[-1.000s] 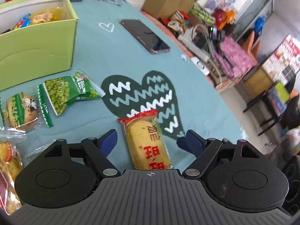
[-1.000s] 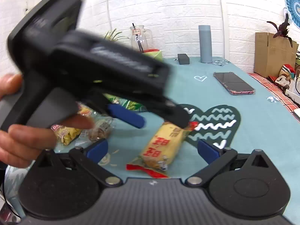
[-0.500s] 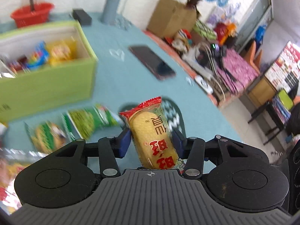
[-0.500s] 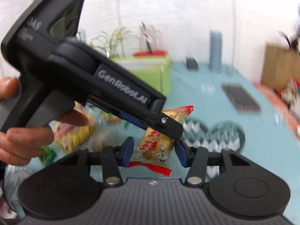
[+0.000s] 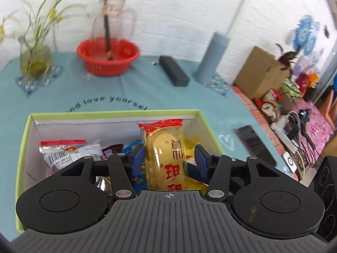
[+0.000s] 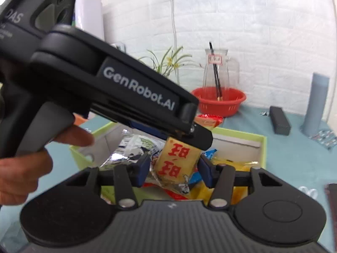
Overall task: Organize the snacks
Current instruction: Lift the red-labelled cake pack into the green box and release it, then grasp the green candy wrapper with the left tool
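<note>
My left gripper (image 5: 169,158) is shut on a yellow rice-cracker packet (image 5: 165,154) with red characters and a red top seal, held upright over the green snack box (image 5: 118,113). My right gripper (image 6: 173,168) is shut on the lower end of the same packet (image 6: 177,164), just below the left gripper's body (image 6: 118,92). The box holds several snacks: a silver packet (image 5: 69,151), blue and yellow wrappers. In the right wrist view the box (image 6: 261,145) lies directly under both grippers.
On the teal tablecloth behind the box stand a red basket (image 5: 108,55) with a glass carafe, a plant vase (image 5: 34,61), a black case (image 5: 173,73) and a grey cylinder (image 5: 212,59). A phone (image 5: 253,143) lies to the right near the table edge.
Both grippers closed on the cracker packet, lifted it off the heart print and carried it left and back, over the green box.
</note>
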`<state>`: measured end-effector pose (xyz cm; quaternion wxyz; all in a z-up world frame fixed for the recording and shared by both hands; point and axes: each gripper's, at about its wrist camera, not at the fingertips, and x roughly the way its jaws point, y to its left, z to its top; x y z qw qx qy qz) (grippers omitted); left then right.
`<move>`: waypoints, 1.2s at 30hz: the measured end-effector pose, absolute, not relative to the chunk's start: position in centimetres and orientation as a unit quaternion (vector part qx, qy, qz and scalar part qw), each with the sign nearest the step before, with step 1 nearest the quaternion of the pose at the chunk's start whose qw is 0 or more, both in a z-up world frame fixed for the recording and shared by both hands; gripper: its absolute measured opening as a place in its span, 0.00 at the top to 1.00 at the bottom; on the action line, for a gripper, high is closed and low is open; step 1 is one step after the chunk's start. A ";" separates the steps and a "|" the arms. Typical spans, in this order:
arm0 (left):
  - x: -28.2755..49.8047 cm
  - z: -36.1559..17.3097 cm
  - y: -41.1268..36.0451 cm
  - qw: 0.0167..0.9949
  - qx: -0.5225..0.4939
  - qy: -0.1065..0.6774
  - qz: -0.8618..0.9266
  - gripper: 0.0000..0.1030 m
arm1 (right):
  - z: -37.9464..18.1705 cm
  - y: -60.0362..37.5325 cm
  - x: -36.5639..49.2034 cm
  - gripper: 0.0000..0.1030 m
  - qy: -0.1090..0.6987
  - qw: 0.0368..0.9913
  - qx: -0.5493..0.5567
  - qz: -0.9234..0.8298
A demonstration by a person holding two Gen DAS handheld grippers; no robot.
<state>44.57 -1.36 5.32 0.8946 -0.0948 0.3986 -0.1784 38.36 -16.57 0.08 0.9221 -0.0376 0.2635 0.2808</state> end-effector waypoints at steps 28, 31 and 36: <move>23.5 0.9 4.9 0.916 -0.131 0.361 -0.115 0.20 | -2.6 -20.2 21.2 0.01 0.268 0.929 -0.043 0.252; 22.7 -0.8 7.0 0.902 -0.162 0.389 -0.092 0.22 | -3.1 -19.3 18.9 0.01 0.266 0.927 -0.027 0.265; 20.7 -1.1 10.1 0.901 -0.191 0.383 -0.072 0.22 | -2.8 -16.3 16.5 0.01 0.276 0.900 -0.003 0.336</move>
